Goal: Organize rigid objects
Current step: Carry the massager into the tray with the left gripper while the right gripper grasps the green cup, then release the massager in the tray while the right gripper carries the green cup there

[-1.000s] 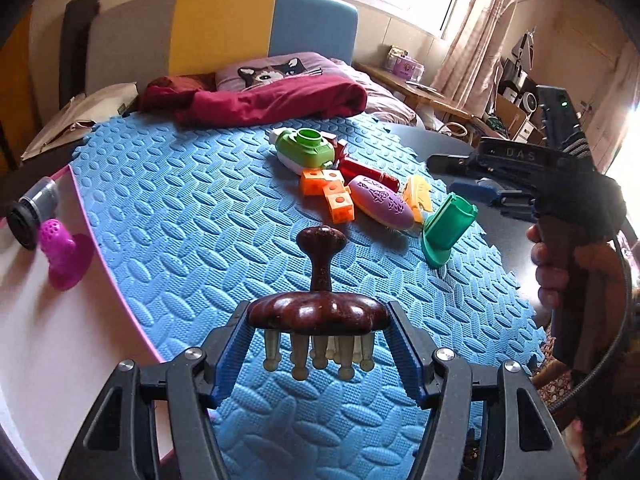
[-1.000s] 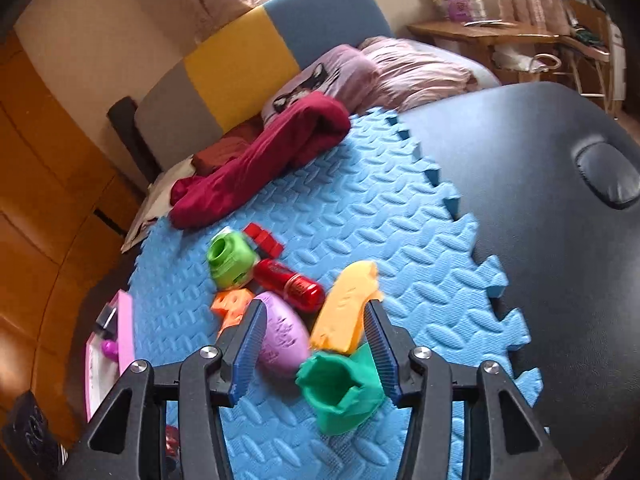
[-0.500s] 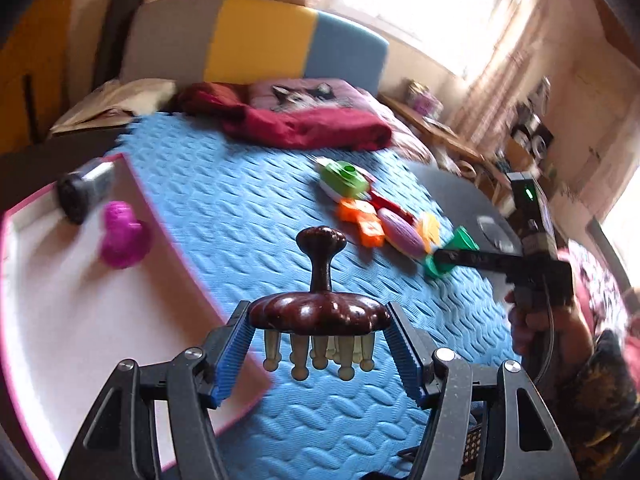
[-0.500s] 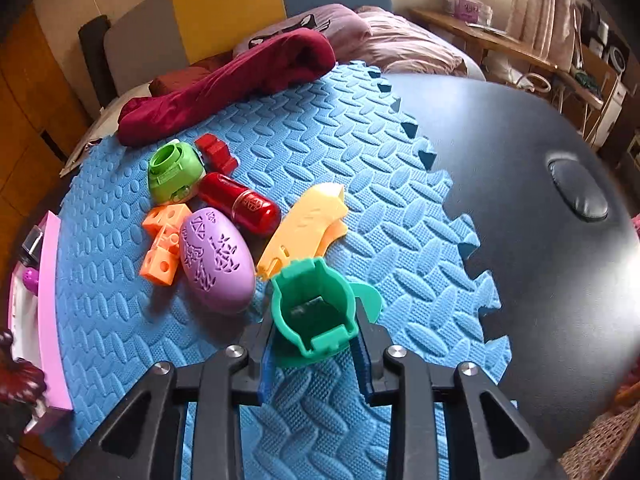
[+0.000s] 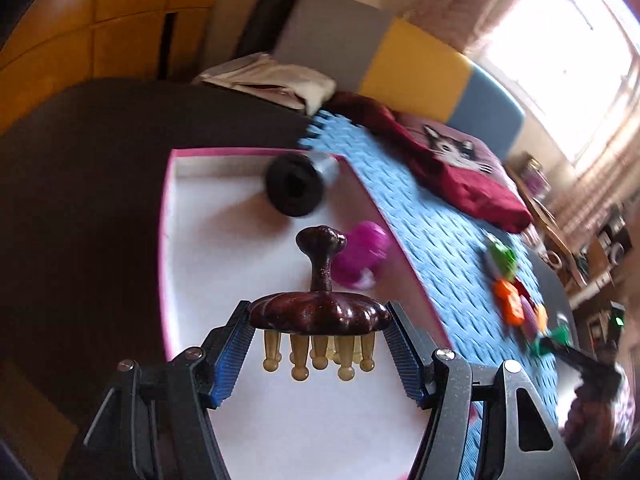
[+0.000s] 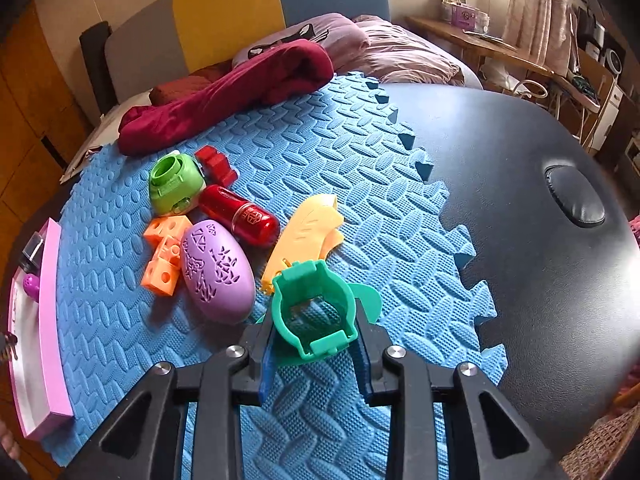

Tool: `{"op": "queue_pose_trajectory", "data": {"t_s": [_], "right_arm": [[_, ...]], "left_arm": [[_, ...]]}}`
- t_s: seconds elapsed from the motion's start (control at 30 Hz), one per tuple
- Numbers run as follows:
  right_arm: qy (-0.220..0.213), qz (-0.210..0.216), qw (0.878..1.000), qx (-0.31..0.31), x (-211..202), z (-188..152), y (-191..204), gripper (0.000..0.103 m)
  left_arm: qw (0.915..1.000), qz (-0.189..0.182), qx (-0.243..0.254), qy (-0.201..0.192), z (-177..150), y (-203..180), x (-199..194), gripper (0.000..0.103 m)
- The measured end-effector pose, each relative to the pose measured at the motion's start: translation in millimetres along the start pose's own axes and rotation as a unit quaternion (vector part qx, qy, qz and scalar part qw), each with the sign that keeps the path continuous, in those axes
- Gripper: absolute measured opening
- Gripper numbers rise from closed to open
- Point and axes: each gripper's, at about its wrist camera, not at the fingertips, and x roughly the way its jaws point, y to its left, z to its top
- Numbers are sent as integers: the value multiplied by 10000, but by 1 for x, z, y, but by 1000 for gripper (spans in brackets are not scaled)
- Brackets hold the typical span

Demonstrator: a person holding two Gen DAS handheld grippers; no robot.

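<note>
My left gripper (image 5: 320,344) is shut on a dark wooden massager (image 5: 320,312) with pale pegs, held above the pink-rimmed white tray (image 5: 224,288). In the tray lie a black-and-silver cylinder (image 5: 296,190) and a magenta piece (image 5: 362,254). My right gripper (image 6: 316,344) is shut on a green plastic cup piece (image 6: 314,308), held just above the blue foam mat (image 6: 360,184). On the mat lie a purple egg-shaped case (image 6: 216,270), orange cubes (image 6: 164,256), a red capsule (image 6: 240,214), a lime green piece (image 6: 174,182), a small red block (image 6: 216,164) and a yellow piece (image 6: 304,234).
A dark red cloth (image 6: 224,96) lies at the mat's far edge, with a cat pillow (image 5: 452,148) behind it. The mat covers a black table (image 6: 540,208). The tray (image 6: 36,320) sits at the mat's left edge. A wooden desk (image 6: 500,48) stands at the far right.
My left gripper has swung left with the massager, from over the mat to over the tray. My right gripper has closed on the green cup piece and lifted it slightly.
</note>
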Motion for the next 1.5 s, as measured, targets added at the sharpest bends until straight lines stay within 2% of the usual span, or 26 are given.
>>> {"op": "queue_pose_trajectory", "data": {"t_s": [0.1, 0.27, 0.5, 0.57, 0.63, 0.73, 0.9, 1.1, 1.2, 1.33, 1.5], "right_arm": [[-35, -39, 10000, -27, -1, 0, 0, 31], [-36, -78, 10000, -37, 0, 0, 0, 31], [-30, -118, 9999, -95, 2, 0, 2, 31], [-30, -125, 9999, -95, 2, 0, 1, 31], [-37, -135, 9999, -86, 2, 1, 1, 31], [-78, -153, 9998, -62, 0, 1, 0, 31], [-153, -179, 9997, -10, -3, 2, -3, 31], [-258, -174, 9995, -5, -7, 2, -2, 31], [-409, -123, 9991, 41, -14, 2, -4, 31], [-703, 168, 9974, -8, -26, 3, -1, 31], [-966, 537, 9929, -449, -43, 1, 24, 31]], "left_arm": [[9998, 139, -158, 26, 12, 7, 12, 66], [9986, 113, -491, 134, 32, 13, 36, 66], [9977, 65, -630, 252, 45, 14, 66, 68], [9981, 132, -575, 188, 44, 14, 62, 75], [9987, 112, -473, 157, 42, 12, 57, 76], [9989, 353, -303, 27, 34, 11, 44, 85], [9985, 450, -282, -104, 16, 15, 19, 85], [9965, 805, 52, -221, -5, 5, -4, 85], [9961, 834, 167, -243, -9, -3, -12, 85], [9949, 889, 323, -338, -13, -13, -21, 85], [9940, 920, 434, -399, -13, -18, -27, 85]]}}
